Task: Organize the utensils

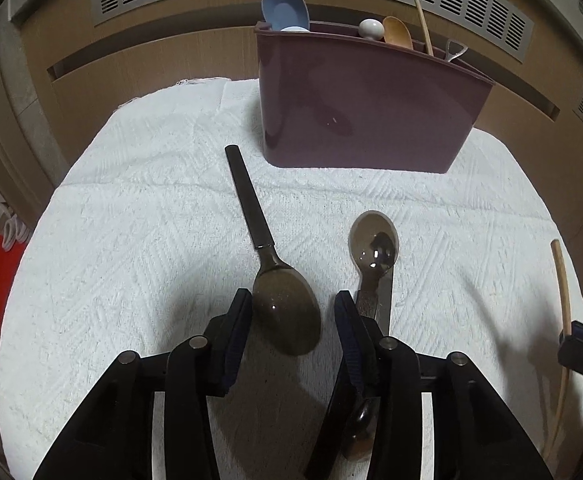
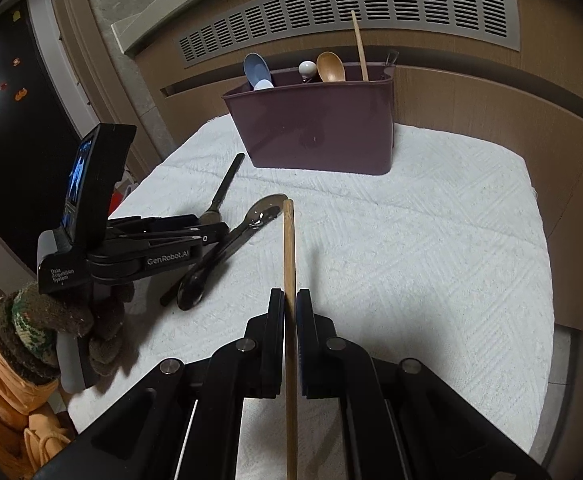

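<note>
Left wrist view
Left claw (image 1: 291, 312): jaws partly apart, pads pressing on nothing; the bowl of the black-handled spoon (image 1: 285, 312) lies between them, nearer the left pad.
Black-handled spoon: flat on the white cloth (image 1: 131, 240), handle running up toward 11 o'clock.
Metal spoon (image 1: 373, 246): at 1 o'clock of the claw, bowl upward, lying over a knife blade (image 1: 385, 300); its handle passes under the right finger.
Purple caddy (image 1: 363, 112): upright at 12 o'clock, at the far edge of the cloth, holding a blue spoon (image 1: 283, 6), a white knob (image 1: 371, 29), a wooden spoon (image 1: 397, 32) and a thin wooden stick (image 1: 421, 20).
Wooden chopstick (image 1: 563, 304): at 3 o'clock, held by the right claw at the frame edge.

Right wrist view
Right claw (image 2: 290, 312): closed tight on the wooden chopstick (image 2: 289, 264), which points straight to 12 o'clock.
Left claw (image 2: 217, 230): at 10 o'clock, over the utensils on the cloth, held by a gloved hand (image 2: 91, 324).
Purple caddy (image 2: 315, 128): at 12 o'clock, well beyond the chopstick tip.
Bench: covered by the white cloth (image 2: 411, 260).
</note>
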